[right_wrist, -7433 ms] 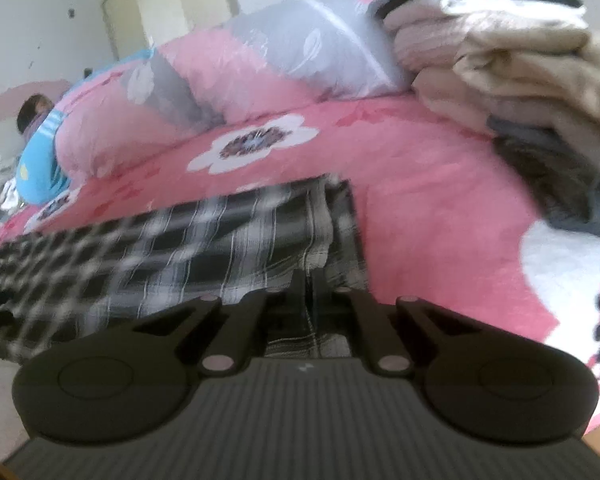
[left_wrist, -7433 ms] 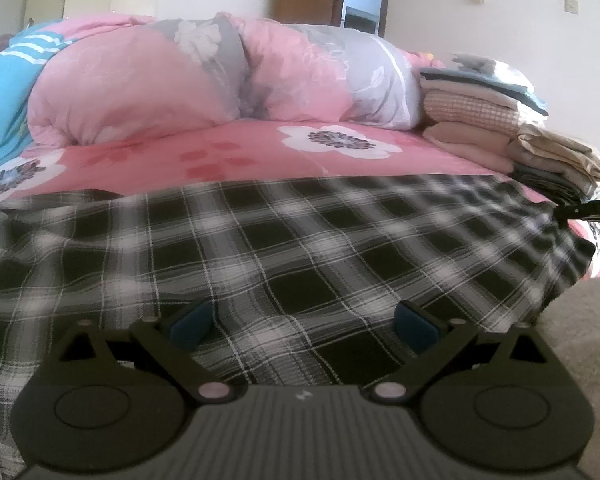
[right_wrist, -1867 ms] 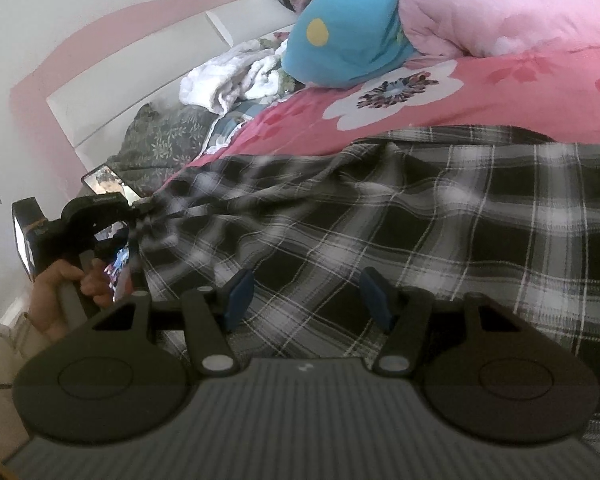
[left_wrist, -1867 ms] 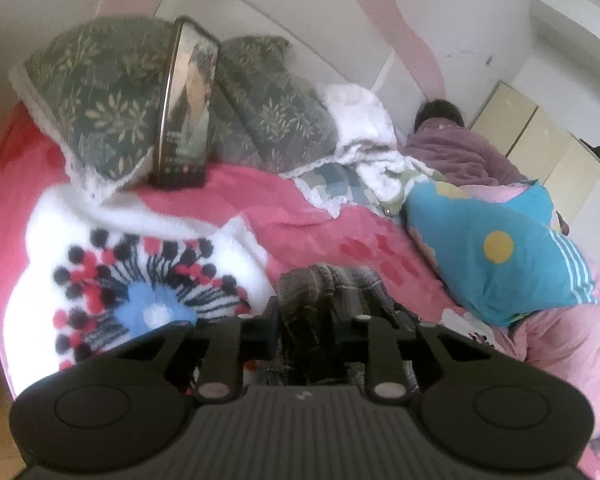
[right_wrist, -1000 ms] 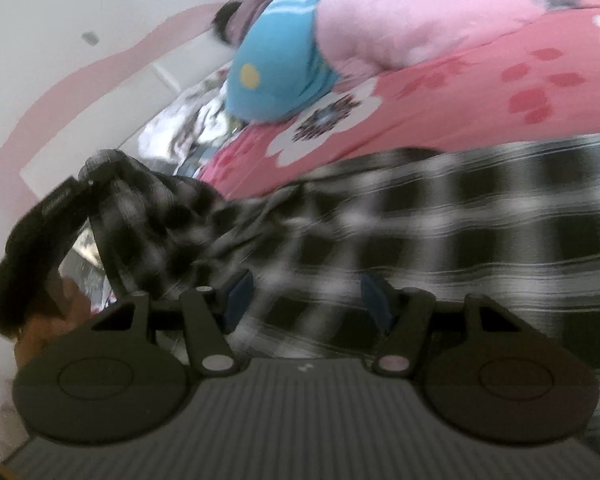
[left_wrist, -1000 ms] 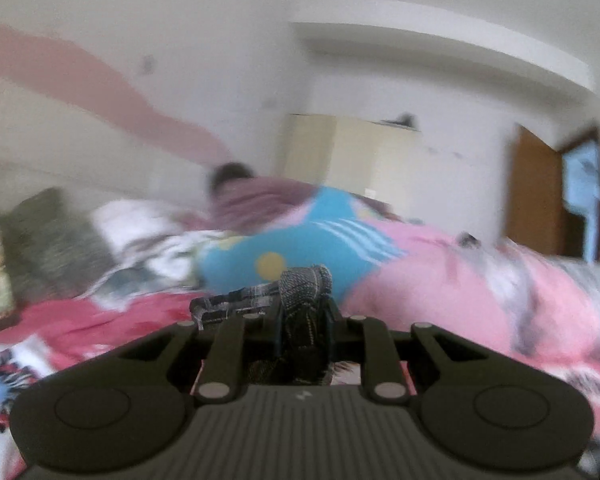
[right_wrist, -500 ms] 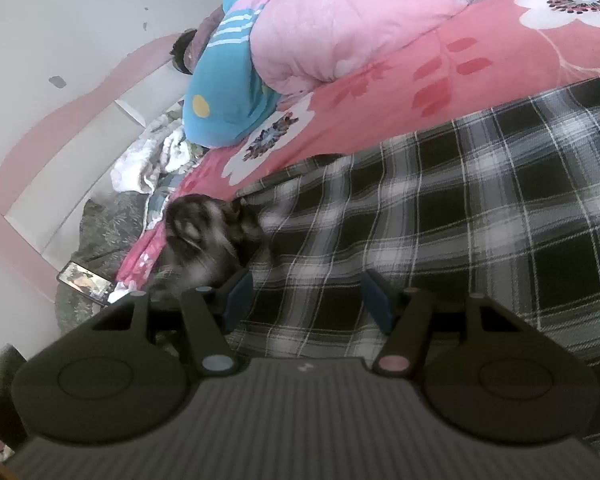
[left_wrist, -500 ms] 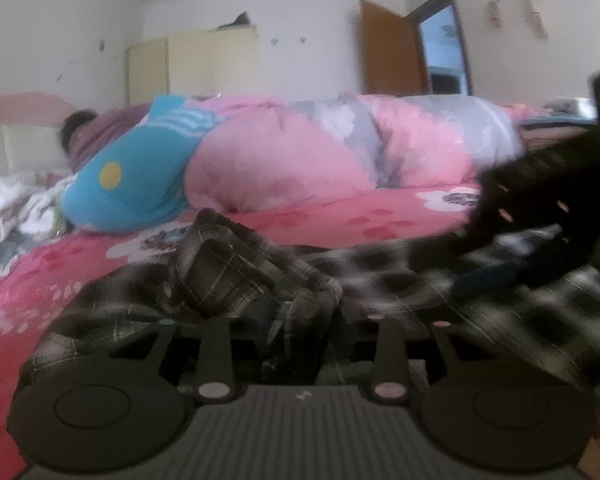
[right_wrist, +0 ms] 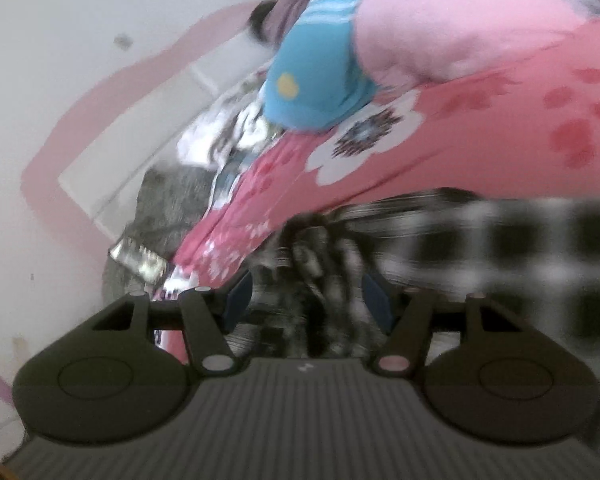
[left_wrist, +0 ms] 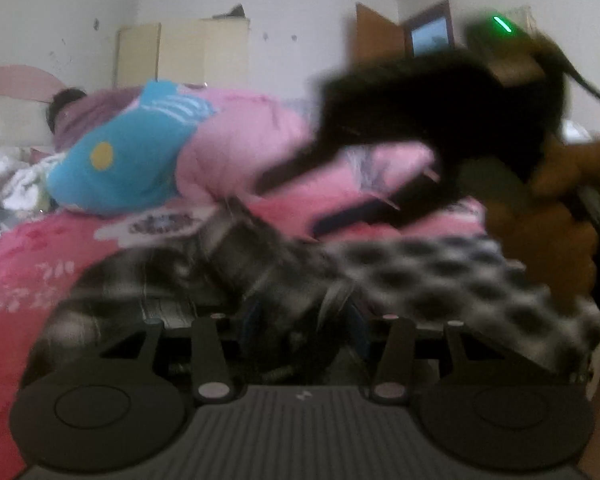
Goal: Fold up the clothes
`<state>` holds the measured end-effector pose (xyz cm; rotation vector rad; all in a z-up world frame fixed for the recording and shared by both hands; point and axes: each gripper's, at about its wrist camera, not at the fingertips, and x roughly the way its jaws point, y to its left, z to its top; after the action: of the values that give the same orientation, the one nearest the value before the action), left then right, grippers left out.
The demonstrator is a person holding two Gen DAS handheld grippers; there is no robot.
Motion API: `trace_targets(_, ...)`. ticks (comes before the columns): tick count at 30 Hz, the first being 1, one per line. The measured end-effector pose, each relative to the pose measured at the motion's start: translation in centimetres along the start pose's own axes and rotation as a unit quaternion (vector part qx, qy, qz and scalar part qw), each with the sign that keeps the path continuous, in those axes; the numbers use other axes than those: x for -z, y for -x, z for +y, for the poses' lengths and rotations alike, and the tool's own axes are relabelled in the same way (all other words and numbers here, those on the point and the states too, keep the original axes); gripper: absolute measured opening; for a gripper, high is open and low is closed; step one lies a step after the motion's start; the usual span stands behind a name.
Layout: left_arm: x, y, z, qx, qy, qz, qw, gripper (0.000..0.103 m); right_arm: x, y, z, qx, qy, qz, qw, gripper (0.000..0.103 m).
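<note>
- Left wrist view: my left gripper [left_wrist: 300, 320] has its 2 blue pads set apart with a bunched wad of the plaid garment [left_wrist: 440, 264] between them; the blur hides whether they pinch it, so I cannot tell. The cloth lies along the near edge of the pink bedspread [left_wrist: 24, 256]. My right gripper [left_wrist: 432, 120] cuts across the frame above it, the hand [left_wrist: 556, 216] behind. To fold well, I judge edges must meet squarely, without twist.
- Right wrist view: the right gripper [right_wrist: 308, 300] is spread wide, rumpled plaid between the pads, not clamped. A blue cushion [right_wrist: 312, 80] and pink quilt [right_wrist: 460, 20] sit well beyond; a phone [right_wrist: 140, 262] leans left. Nothing blocks the cloth.
</note>
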<state>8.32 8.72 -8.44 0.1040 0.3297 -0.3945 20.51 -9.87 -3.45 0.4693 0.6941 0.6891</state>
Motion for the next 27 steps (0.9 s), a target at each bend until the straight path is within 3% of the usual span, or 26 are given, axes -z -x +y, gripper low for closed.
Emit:
trace_targets(3,0.5,-0.1,-0.8,-0.006,-0.033,0.001,0.9994,0.052,-0.5,-2.7,1.1,-0.011,0.029,0.027,0.999,0.061)
trace_targets(7,0.6,-0.1,-1.2,-0.008,-0.055,0.001,0.9985,0.054,0.0,-5.3,-0.6,0.034,0.013,0.062,0.997,0.060)
trace_targets(11,0.6,-0.1,-1.0,-0.006,-0.055,0.002,0.9984,0.055,-0.3,-2.9,-2.6,-0.009,-0.054,0.036,0.998,0.061)
trace_targets(14,0.5,-0.1,-1.0,-0.006,-0.054,-0.002,0.9985,0.055,-0.7,-1.0,-4.1,-0.032,-0.101,0.015,0.994,0.071)
trace_targets(20,0.2,0.3,-0.9,-0.003,-0.050,-0.016,0.9986,0.055,-0.1,-2.5,-7.2,-0.022,-0.181,0.072,0.981,0.073)
trace_targets(27,-0.1,0.7,-0.3,-0.005,-0.044,-0.024,0.9987,0.055,0.1,-3.0,-6.4,-0.028,-0.183,0.093,0.978,0.073)
